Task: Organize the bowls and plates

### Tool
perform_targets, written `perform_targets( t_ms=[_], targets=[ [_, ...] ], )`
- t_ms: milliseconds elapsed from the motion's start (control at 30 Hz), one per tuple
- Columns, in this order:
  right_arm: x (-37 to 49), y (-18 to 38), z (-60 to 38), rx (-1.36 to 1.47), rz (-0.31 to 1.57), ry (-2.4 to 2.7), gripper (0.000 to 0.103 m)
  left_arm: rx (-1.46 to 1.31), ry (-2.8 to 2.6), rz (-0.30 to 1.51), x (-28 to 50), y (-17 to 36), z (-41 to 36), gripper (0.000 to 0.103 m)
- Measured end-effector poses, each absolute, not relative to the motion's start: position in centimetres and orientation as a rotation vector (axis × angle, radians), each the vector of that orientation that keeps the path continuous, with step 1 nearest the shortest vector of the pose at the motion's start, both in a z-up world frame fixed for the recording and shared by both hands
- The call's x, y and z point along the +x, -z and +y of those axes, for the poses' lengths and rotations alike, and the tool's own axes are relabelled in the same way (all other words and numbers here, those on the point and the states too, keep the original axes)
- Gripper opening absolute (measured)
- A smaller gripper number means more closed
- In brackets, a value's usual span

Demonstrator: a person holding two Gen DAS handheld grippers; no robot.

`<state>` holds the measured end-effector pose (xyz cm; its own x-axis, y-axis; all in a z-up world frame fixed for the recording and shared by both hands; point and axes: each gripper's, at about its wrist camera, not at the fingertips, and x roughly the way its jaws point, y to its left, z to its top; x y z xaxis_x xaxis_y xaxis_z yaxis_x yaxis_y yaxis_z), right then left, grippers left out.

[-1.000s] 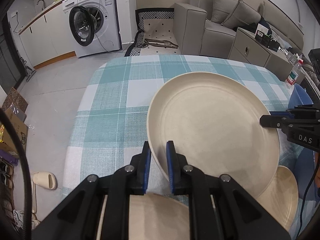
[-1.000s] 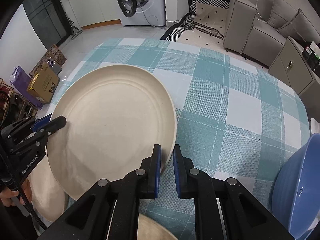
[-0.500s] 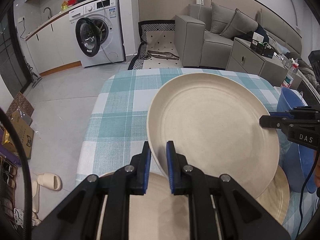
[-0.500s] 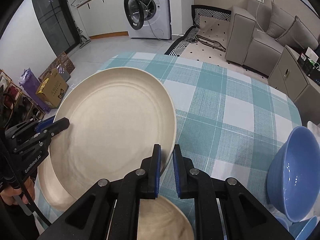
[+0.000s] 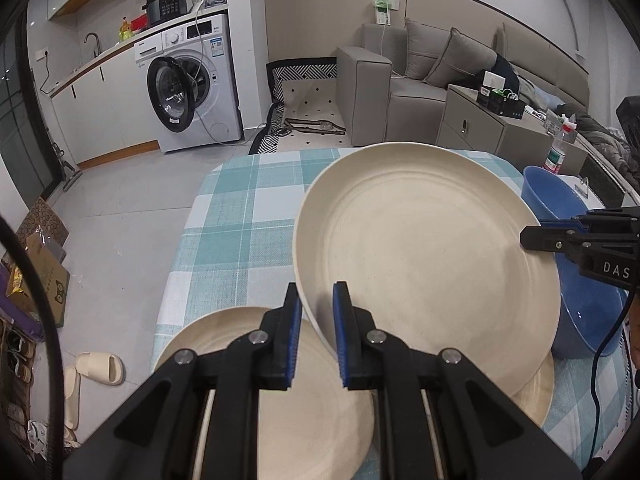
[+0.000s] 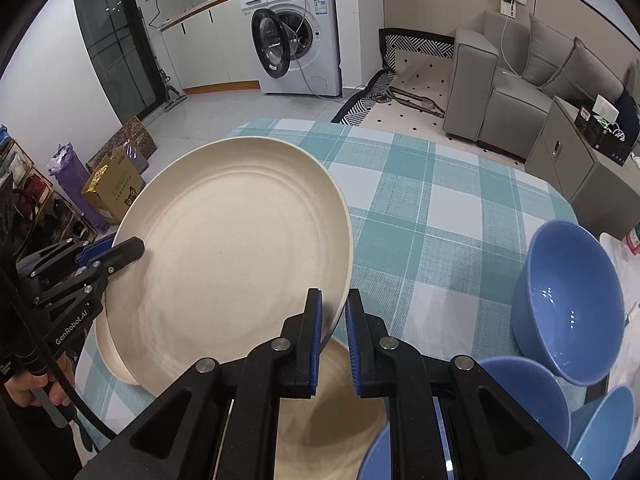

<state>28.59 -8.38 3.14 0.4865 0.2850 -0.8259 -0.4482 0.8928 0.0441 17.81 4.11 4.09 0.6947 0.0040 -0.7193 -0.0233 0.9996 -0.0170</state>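
Left wrist view has the left gripper (image 5: 316, 312) clamped on the near rim of a round, matte cream plate (image 5: 424, 256) held above the checked tablecloth (image 5: 240, 216) — the right gripper (image 6: 333, 320) pinches the opposite rim — with open cloth beyond and glossy blue bowls (image 6: 568, 304) partly cut off.
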Motion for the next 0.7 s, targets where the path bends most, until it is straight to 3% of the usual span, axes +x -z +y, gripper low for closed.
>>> perform_targets(
  t_ms=[700],
  targets=[
    [20.6,-3.6,-10.8,-0.209,0.917,-0.442,0.013,0.013,-0.001,0.750,11.0,-5.5,1.8,0.013]
  ],
)
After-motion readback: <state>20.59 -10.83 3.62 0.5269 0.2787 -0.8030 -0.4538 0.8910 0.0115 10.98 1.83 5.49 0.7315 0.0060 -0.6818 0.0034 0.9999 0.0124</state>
